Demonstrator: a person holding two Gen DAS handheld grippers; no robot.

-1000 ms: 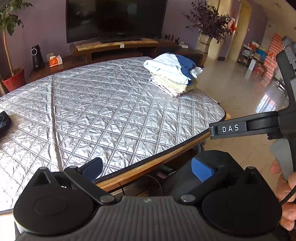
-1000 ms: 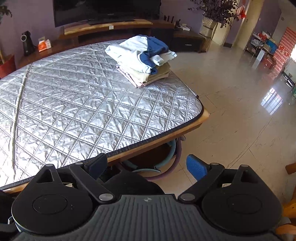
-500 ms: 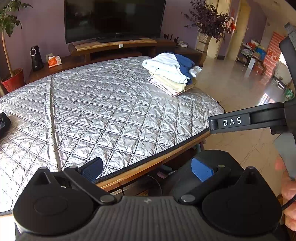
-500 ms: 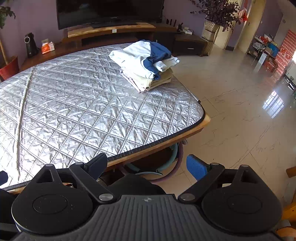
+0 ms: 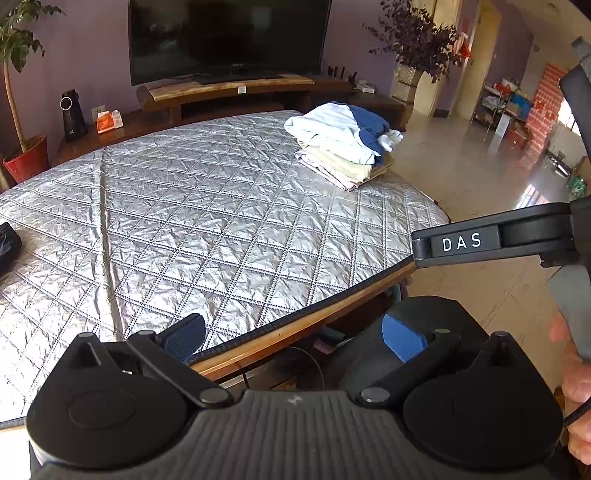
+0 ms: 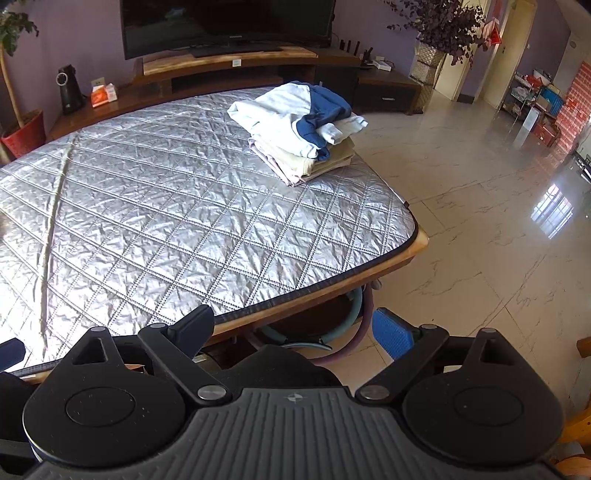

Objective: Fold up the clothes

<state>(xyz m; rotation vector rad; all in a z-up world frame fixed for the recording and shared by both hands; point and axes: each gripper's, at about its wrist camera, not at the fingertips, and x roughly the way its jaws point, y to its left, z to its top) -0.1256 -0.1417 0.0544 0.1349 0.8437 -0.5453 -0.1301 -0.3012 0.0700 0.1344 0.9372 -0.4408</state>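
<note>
Count on inspection: one table [image 6: 399,254] with one silver quilted cover [image 6: 177,221]. One stack of folded clothes [image 6: 299,129] rests on it; the exact number of garments in the stack cannot be told. Two grippers: left gripper [image 5: 291,338], right gripper [image 6: 291,328], each with two blue-padded fingers. One television [image 6: 229,22]. One red plant pot [image 6: 24,134]. One tissue box [image 6: 104,94]. One black appliance [image 6: 68,88].
</note>
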